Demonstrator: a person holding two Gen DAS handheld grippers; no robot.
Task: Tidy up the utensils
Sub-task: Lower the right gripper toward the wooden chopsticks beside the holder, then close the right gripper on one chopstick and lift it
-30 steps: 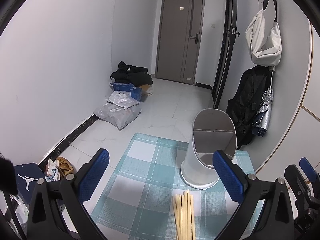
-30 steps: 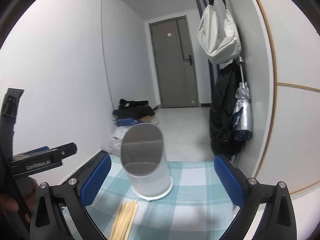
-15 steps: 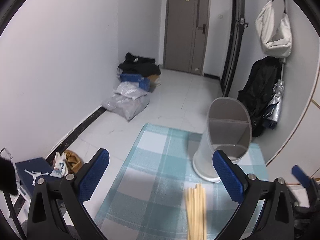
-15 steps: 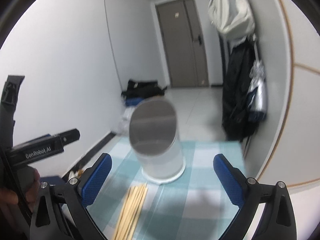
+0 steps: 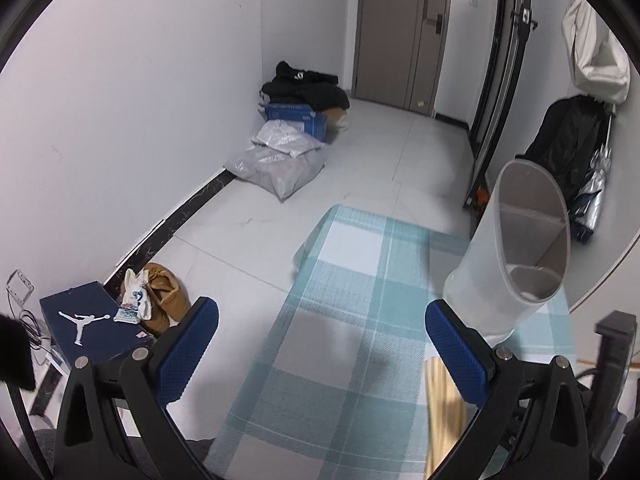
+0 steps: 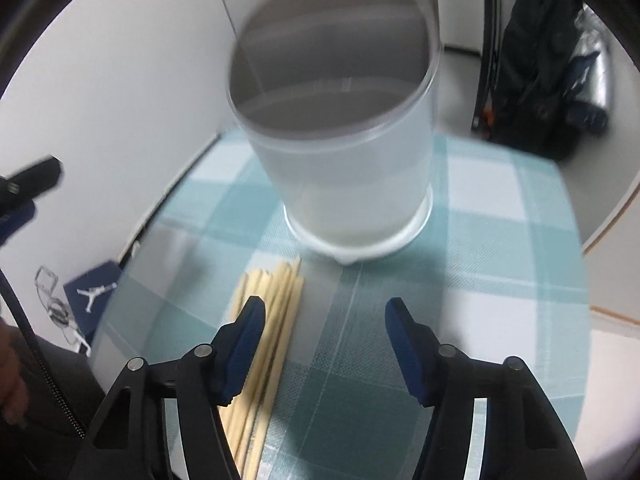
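Chopsticks (image 6: 272, 320) bundled on the surface (image 6: 480, 280) just before the holder (image 6: 340, 140), light, stiff, apt to roll; best pinched mid-length; right tool (image 6: 325, 334) apart, left tool (image 5: 322, 354) apart, both empty.

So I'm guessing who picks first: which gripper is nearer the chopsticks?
Right. The right gripper hangs open low over the chopsticks, its left finger overlapping the bundle. The left gripper is open off to their left, over bare cloth.
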